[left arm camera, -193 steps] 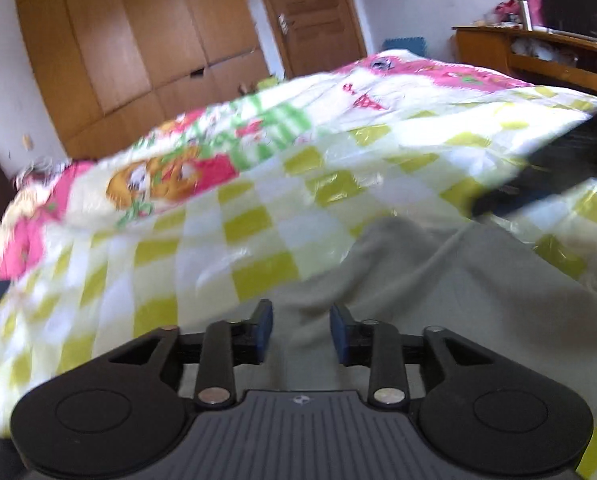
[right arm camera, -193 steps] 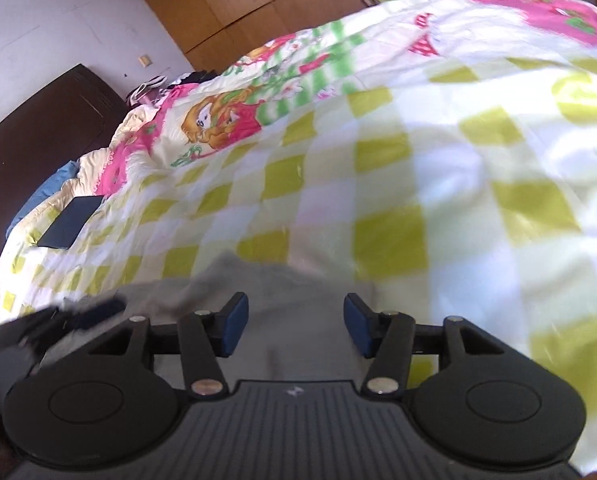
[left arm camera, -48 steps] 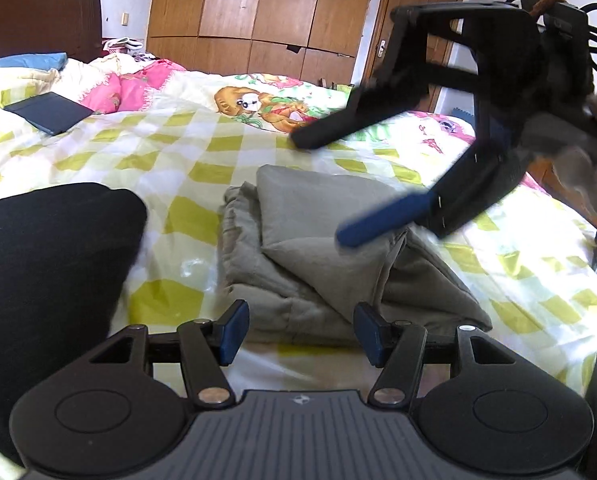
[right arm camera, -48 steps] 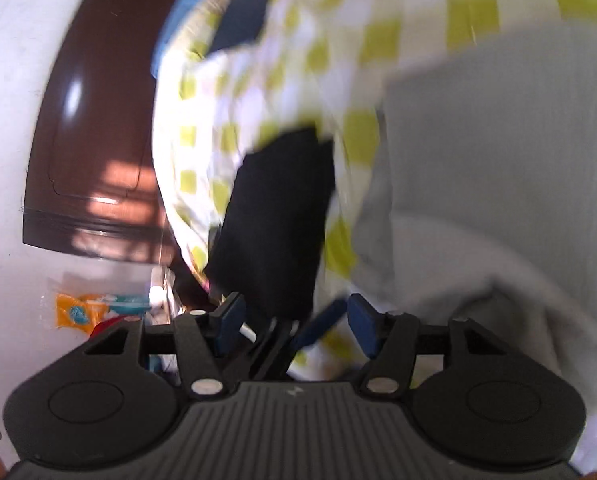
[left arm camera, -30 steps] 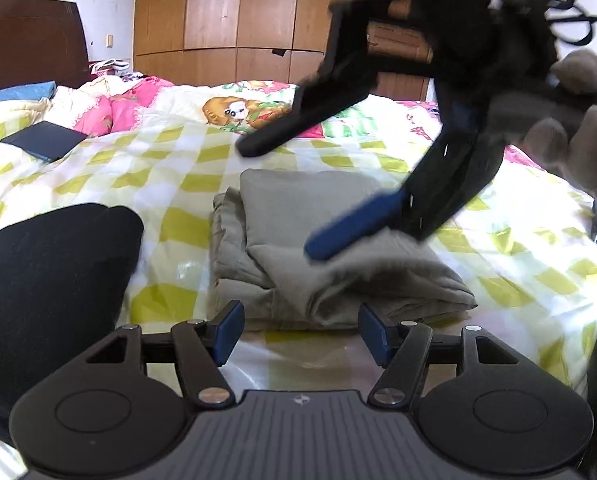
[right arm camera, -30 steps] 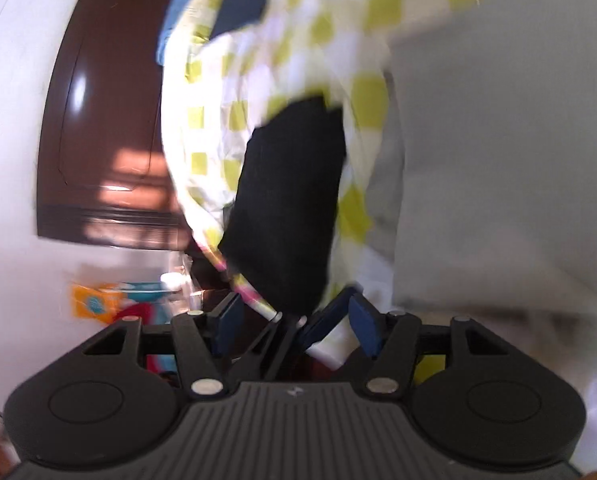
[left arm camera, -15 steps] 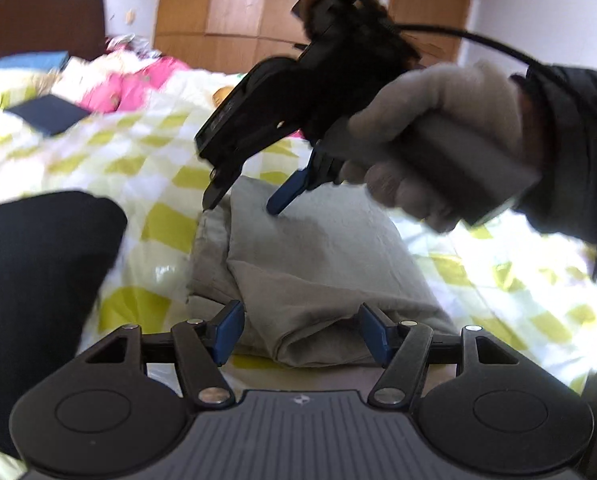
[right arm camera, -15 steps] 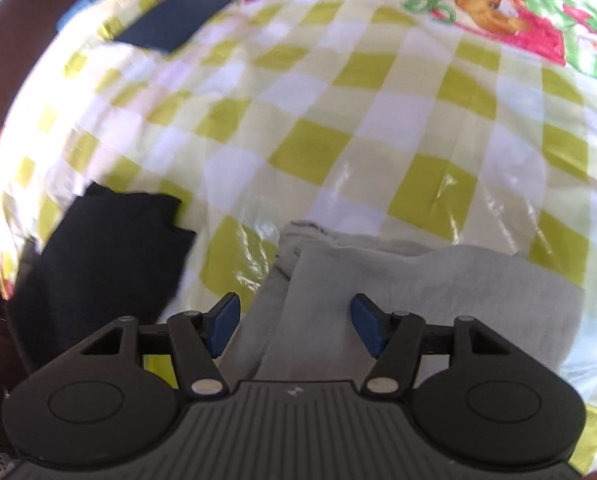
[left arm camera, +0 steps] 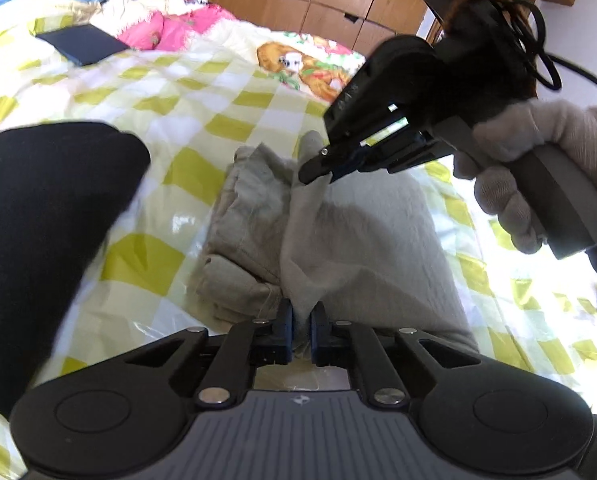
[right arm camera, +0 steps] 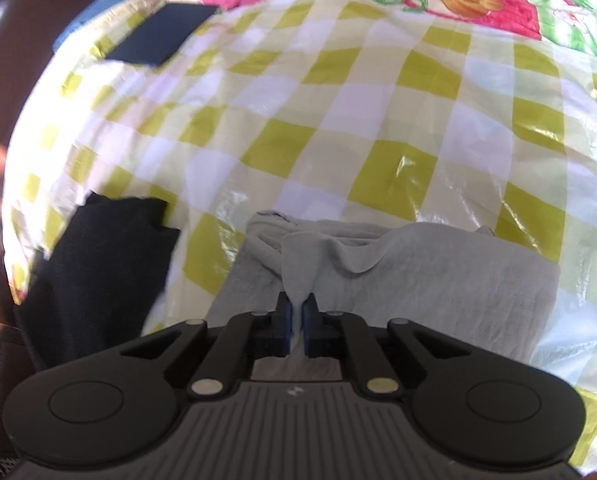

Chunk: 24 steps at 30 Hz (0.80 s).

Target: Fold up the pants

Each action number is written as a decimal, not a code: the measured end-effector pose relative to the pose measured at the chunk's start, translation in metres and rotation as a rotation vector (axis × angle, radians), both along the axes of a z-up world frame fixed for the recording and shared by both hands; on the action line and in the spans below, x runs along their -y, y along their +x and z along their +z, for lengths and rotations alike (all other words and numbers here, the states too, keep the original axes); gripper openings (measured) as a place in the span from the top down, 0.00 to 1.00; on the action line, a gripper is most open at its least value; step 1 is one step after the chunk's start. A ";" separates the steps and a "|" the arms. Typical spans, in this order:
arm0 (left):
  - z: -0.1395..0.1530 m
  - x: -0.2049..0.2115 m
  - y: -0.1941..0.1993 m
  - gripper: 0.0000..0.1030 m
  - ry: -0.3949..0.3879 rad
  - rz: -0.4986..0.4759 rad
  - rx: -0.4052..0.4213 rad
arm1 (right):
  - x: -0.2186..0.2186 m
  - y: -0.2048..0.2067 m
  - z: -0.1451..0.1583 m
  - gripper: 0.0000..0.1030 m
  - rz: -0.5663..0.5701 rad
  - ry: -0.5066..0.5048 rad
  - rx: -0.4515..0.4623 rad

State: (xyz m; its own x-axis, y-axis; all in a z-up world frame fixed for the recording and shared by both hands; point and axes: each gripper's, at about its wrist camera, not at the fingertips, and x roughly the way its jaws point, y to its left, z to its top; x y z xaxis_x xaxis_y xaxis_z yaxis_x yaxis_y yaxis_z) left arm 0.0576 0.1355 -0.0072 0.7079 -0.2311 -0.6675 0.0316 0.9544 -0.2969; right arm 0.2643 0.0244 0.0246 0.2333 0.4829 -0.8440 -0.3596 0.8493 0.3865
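Broadly, we list a bed [left arm camera: 226, 92] under a yellow-checked cover, with open room all round a black garment [left arm camera: 46, 216] and the folded grey pants [left arm camera: 362, 240] beside it. Our left gripper [left arm camera: 301, 320] has just closed, fingers pinching the pants' near edge; our right gripper [left arm camera: 318, 168], in a gloved hand [left arm camera: 534, 168], pinches the far corner, angled downward.

Grey pants [left arm camera: 350, 240], folded into a thick bundle, centre frame on the checked cover; top layer's left edge pulled up into a ridge, layered folds exposed at left.
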 end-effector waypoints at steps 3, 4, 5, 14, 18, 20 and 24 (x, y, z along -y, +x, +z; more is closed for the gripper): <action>0.013 0.004 -0.004 0.79 0.007 -0.025 0.045 | 0.016 -0.002 0.017 0.95 -0.026 0.066 0.022; 0.017 0.005 -0.005 0.79 0.006 -0.034 0.063 | 0.023 -0.005 0.024 0.95 -0.039 0.086 0.029; 0.023 0.006 -0.007 0.79 -0.001 -0.045 0.081 | 0.030 -0.007 0.030 0.95 -0.051 0.102 0.038; 0.065 -0.005 -0.014 0.79 -0.095 -0.078 0.198 | 0.050 -0.011 0.092 0.95 -0.083 0.178 0.124; 0.063 -0.023 -0.010 0.79 -0.085 -0.031 0.205 | 0.017 0.004 0.084 0.95 -0.039 0.148 0.121; 0.048 -0.035 -0.001 0.79 -0.087 -0.003 0.166 | -0.001 0.015 0.065 0.95 -0.034 0.115 0.092; 0.013 -0.053 0.013 0.79 -0.091 0.063 0.088 | -0.031 0.031 0.012 0.95 -0.039 0.079 0.024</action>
